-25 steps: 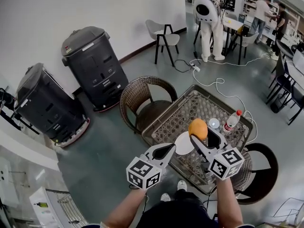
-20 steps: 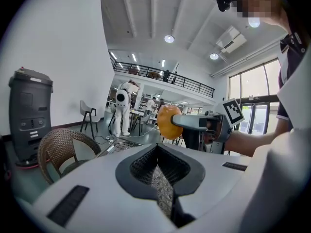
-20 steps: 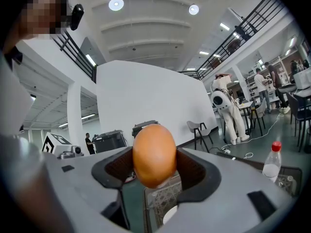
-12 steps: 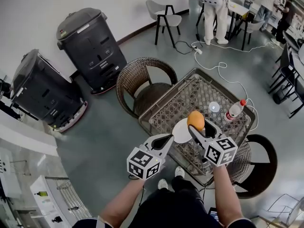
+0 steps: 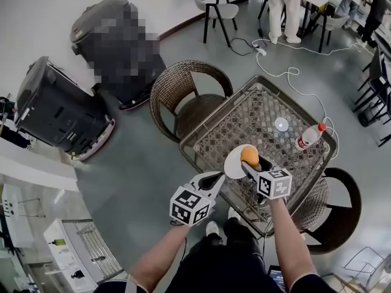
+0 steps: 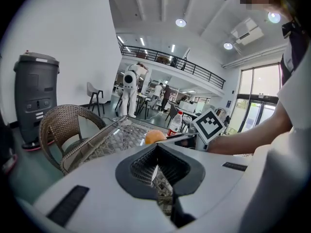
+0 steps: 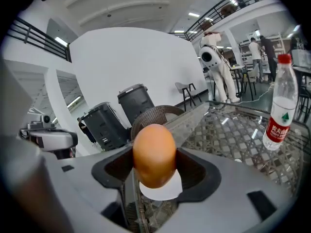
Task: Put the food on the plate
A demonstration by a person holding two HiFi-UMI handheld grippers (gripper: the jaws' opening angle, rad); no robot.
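Clamped on round orange food [image 7: 154, 152] with right tool [image 5: 248, 159], over plate [image 5: 232, 165] near worktop [image 5: 269, 112] edge. Left tool [image 5: 215, 177] closed, empty, just beside plate. Could roll off plate and over the edge if let go too high or off-centre.

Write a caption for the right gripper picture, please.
Right gripper holds round orange food over the white plate on the wicker table.

Food [image 5: 248, 155] above plate [image 5: 231, 164] at near edge of table [image 5: 244, 122], bottle [image 5: 309, 137] to their right, chair [image 5: 183, 105] beyond — bins [image 5: 55, 112] further left.
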